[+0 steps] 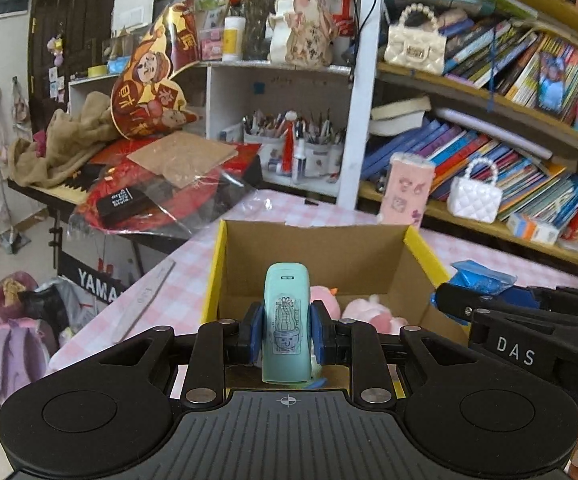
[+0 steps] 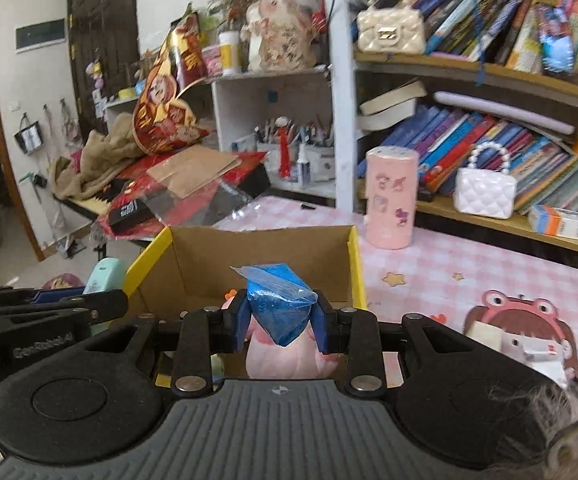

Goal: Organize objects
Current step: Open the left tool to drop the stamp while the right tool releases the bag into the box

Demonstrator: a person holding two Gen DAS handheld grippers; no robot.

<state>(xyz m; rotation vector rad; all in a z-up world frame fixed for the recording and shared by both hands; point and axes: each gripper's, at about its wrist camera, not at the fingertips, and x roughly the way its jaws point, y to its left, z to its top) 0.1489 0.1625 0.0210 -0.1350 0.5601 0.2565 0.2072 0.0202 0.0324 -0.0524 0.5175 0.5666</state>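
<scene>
My left gripper (image 1: 287, 330) is shut on a mint-green case with a cactus sticker (image 1: 287, 320), held upright over the near edge of an open cardboard box with yellow rims (image 1: 313, 256). A pink plush toy (image 1: 369, 312) lies inside the box. My right gripper (image 2: 281, 320) is shut on a small plastic bag of blue powder (image 2: 279, 300), held above the same box (image 2: 257, 252) and over the pink plush (image 2: 285, 356). In the left wrist view the right gripper's body and the blue bag (image 1: 483, 276) show at the right. The mint case (image 2: 103, 274) shows at the left of the right wrist view.
The box stands on a pink checked tablecloth (image 2: 441, 264). A pink cylindrical tin (image 2: 391, 196) stands behind the box at the right, and a frog-hooded doll picture (image 2: 525, 336) lies on the cloth. Crowded bookshelves (image 2: 509, 152) rise behind; a cluttered keyboard (image 1: 69, 188) sits left.
</scene>
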